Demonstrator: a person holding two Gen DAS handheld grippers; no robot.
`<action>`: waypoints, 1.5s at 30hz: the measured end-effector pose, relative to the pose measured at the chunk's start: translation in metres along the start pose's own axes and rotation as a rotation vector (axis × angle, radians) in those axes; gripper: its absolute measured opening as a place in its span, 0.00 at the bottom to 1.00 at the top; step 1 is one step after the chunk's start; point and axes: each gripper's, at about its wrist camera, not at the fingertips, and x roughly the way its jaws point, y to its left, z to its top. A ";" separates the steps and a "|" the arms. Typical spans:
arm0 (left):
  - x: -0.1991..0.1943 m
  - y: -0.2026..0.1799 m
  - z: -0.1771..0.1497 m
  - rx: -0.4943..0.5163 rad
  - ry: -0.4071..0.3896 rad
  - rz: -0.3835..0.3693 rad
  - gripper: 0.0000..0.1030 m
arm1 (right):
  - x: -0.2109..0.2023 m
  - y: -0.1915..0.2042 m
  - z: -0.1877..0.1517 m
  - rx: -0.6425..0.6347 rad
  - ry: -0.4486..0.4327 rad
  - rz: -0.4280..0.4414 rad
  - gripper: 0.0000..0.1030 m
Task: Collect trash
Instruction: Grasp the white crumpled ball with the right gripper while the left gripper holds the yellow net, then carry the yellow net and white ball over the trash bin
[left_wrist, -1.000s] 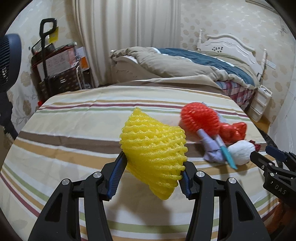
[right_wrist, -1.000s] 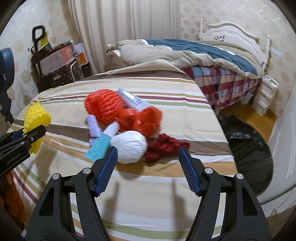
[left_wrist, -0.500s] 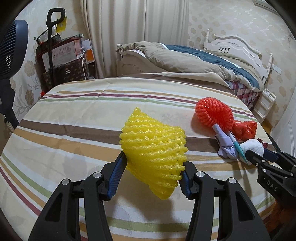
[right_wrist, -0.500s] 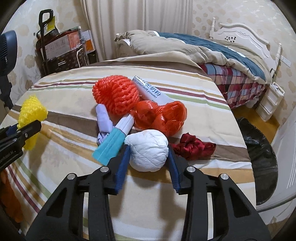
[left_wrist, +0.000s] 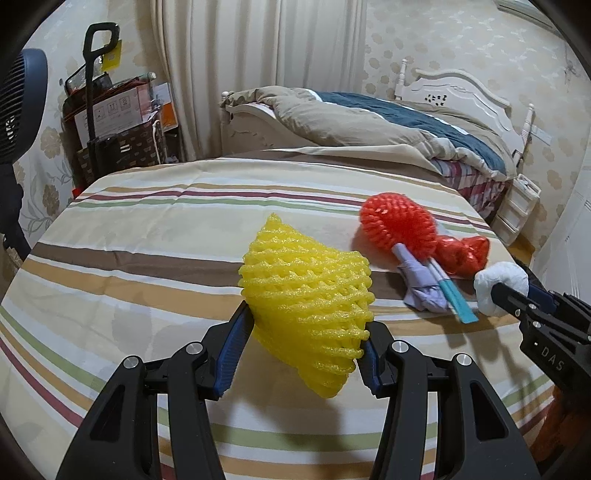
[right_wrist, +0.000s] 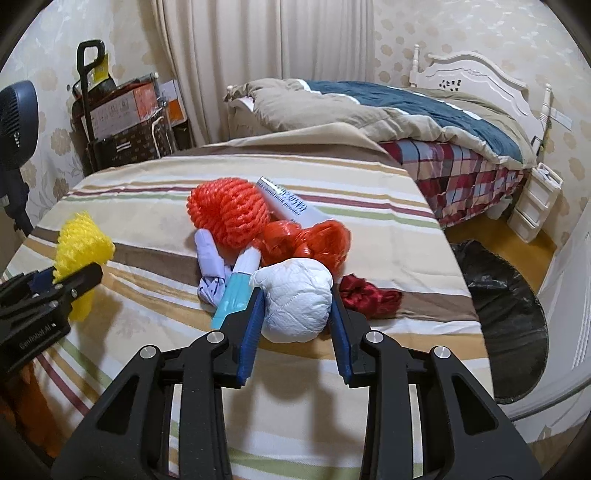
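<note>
The right gripper's (right_wrist: 295, 314) fingers, spread wide a second ago, are closing onto the white tissue wad (right_wrist: 295, 299) near the striped bed's (right_wrist: 147, 184) front edge; the left gripper (left_wrist: 304, 343) still pinches the yellow foam net (left_wrist: 306, 295). Both pieces look ready for the black trash bag (right_wrist: 506, 306) at right.

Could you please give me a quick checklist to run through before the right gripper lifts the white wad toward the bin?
1. Right gripper around the white paper wad: ok, jaws closing with the wad between the pads.
2. Wad free of neighbours: not ok, it touches the teal-tipped tube and the orange plastic bag.
3. Left gripper holding the yellow foam net: ok.
4. Black-lined bin open beside the striped bed: ok.
5. Dark red scrap clear of the jaws: ok.
</note>
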 end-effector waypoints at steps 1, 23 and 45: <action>-0.001 -0.003 0.000 0.004 -0.001 -0.003 0.51 | -0.002 -0.002 0.000 0.003 -0.004 -0.001 0.32; -0.024 -0.067 -0.009 0.069 -0.025 -0.122 0.51 | -0.042 -0.077 -0.029 0.149 -0.052 -0.109 0.32; 0.003 -0.210 0.029 0.226 -0.048 -0.310 0.51 | -0.049 -0.192 -0.027 0.319 -0.113 -0.268 0.32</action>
